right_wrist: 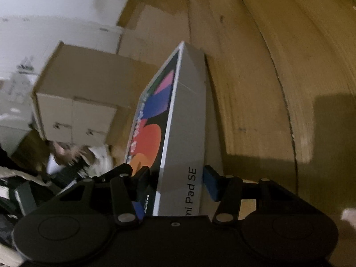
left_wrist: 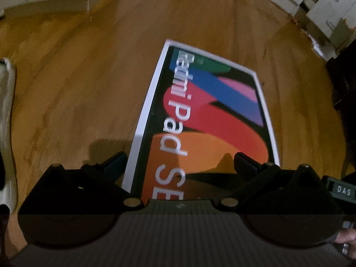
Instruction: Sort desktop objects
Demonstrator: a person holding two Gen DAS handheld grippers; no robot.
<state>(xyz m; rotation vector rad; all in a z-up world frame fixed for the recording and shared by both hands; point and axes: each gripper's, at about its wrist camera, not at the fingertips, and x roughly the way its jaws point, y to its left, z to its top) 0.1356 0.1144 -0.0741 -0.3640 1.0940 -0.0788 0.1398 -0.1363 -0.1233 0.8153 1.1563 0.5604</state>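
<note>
A Redmi Pad SE box [left_wrist: 207, 120], white-edged with coloured stripes on a black face, lies on the wooden desk [left_wrist: 77, 89]. My left gripper [left_wrist: 180, 162] is open, its fingers wide apart above the box's near end. In the right wrist view the same box [right_wrist: 184, 120] stands between my right gripper's [right_wrist: 175, 178] two fingers, grey side up. The left finger [right_wrist: 142, 175] rests on its printed face and the blue-padded right finger [right_wrist: 210, 182] on its back. The right gripper is shut on the box.
A brown cardboard box [right_wrist: 84, 93] stands to the left behind the tablet box, with crumpled white items [right_wrist: 98, 158] below it. White cabinets [left_wrist: 322, 6] stand beyond the desk's far right. A white object [left_wrist: 6, 111] is at the left edge.
</note>
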